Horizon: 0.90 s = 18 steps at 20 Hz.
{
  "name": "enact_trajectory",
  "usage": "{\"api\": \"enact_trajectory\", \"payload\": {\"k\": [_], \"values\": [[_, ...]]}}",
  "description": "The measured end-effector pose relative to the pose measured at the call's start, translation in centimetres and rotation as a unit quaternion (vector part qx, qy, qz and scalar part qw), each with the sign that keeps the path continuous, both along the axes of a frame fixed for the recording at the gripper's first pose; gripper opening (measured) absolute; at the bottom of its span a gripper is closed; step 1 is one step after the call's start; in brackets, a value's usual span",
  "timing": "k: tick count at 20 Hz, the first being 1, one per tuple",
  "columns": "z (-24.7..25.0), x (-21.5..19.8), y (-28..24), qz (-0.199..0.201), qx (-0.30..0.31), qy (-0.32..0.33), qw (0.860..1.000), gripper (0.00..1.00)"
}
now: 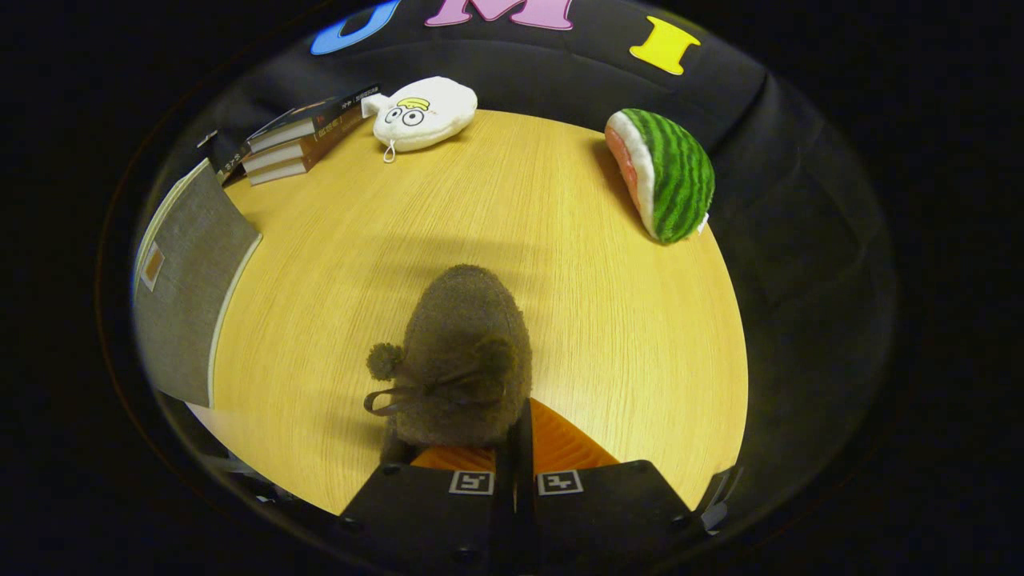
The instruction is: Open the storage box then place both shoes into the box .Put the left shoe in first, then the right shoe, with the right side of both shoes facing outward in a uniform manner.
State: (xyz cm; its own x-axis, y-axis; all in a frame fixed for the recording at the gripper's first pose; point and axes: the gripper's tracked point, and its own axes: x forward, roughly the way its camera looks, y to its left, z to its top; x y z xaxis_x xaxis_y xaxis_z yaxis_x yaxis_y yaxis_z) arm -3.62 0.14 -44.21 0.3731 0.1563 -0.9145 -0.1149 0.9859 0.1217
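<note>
Gripper: my gripper (512,436) has its fingers drawn together on the rear rim of the shoe, so I read it as clamped on it.
Shoe: a fuzzy brown slipper-type shoe (466,356), rounded toe pointing away from me, with a pompom and a thin bow on its near left side; it sits on the table just ahead of the fingers, its heel end between them.
Writing: the spines of the stacked books (298,142) carry print too small for me to read.
Table: light wood-grain table (608,320).
Far edge: a white plush toy (422,112) beside the books; a watermelon-slice plush (668,172) well apart from it.
Left: a grey board (184,280) lies at the table's edge.
</note>
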Motion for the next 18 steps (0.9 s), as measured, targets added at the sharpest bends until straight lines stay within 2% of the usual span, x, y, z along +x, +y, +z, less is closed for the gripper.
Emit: {"api": "enact_trajectory", "payload": {"k": [8, 14, 18], "values": [[11.8, 1.6, 3.8, -0.018, 0.056, -0.019, 0.998, 0.05], [21.6, 4.1, 11.2, -0.006, 0.120, -0.051, 0.991, 0.05], [25.8, 4.2, 17.4, 0.013, 0.154, -0.047, 0.987, 0.05]]}}
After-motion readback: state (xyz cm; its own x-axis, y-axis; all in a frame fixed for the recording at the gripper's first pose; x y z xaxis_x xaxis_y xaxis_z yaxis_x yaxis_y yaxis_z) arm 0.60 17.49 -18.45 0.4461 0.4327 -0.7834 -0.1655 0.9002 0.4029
